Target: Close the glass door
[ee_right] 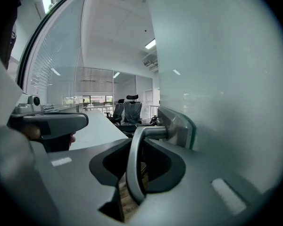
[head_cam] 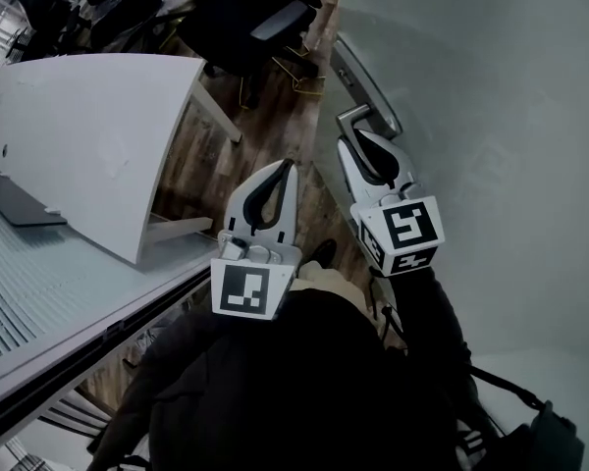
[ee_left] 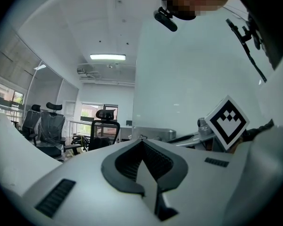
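Holding the door point(head_cam: 491, 106) by its handle point(head_cam: 355, 116).
My left gripper point(head_cam: 289, 168) hangs idle by the desk point(head_cam: 88, 135), jaws closed and empty; my right gripper point(head_cam: 357, 137) has its jaws clamped on the handle so I can swing the door, at right.

The glass door point(head_cam: 491, 116) stands on the right, its door handle point(head_cam: 356, 116) on the edge facing the room. The handle sits between the jaws of the right gripper point(head_cam: 371, 150). The left gripper point(head_cam: 280, 180) is just beside it on the left, apart from the door. Further left is a desk point(head_cam: 88, 135), with office chairs point(head_cam: 245, 27) beyond it on the floor point(head_cam: 275, 126).
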`<state>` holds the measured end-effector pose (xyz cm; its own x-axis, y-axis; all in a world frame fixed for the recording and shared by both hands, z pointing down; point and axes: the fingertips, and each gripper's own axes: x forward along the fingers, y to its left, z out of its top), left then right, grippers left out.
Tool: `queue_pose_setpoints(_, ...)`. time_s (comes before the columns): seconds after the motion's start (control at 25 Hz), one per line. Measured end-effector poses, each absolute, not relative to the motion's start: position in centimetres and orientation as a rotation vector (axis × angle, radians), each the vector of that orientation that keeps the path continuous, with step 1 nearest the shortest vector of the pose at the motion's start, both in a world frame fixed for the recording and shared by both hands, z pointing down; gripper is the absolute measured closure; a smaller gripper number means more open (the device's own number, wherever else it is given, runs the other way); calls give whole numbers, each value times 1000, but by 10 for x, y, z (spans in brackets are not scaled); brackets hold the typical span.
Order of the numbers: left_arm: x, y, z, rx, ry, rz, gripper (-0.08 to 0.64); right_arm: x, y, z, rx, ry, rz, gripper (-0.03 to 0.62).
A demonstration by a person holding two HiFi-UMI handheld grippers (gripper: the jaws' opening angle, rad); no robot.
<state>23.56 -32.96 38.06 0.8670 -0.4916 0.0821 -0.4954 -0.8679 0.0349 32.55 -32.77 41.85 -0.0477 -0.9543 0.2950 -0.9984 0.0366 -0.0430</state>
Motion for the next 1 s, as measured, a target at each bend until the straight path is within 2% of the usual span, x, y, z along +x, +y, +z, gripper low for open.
queue_pose_setpoints(0.52, 176, -319, 362, 3037, -706, 68, 563, 239, -318, 416, 1947, -2195, 339, 526)
queue_pose_setpoints(1.0, 117, -280, 353, 2983, -854, 56, 563, 167, -297, 405, 1842, -2294, 311, 526)
